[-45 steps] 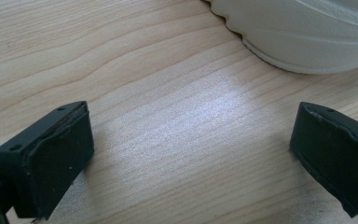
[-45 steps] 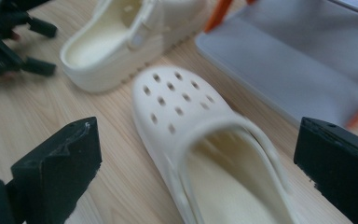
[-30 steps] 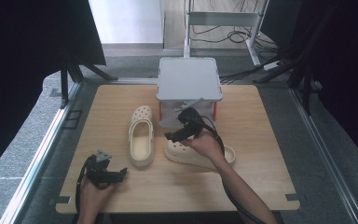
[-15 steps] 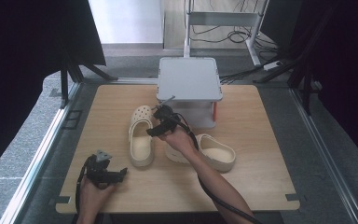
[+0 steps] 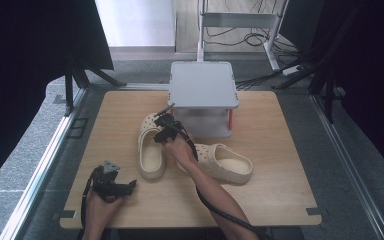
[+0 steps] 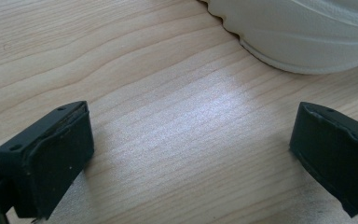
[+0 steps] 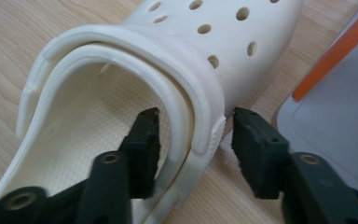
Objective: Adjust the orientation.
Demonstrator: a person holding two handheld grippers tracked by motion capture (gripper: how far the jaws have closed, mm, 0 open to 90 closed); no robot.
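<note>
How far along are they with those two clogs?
Nothing looks finished: both clogs lie on the table. The right tool is open, its jaws straddling the left clog's side wall, not yet closed. The left tool is open over bare wood. The right clog lies untouched beside the grey box.

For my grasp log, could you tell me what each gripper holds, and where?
Nothing yet: the right gripper straddles the left clog's side wall, still open; the left gripper is open.

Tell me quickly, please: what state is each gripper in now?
Left gripper: open, holding nothing, above the bare table.
Right gripper: open, jaws astride the side wall of the left clog, not yet closed.
</note>
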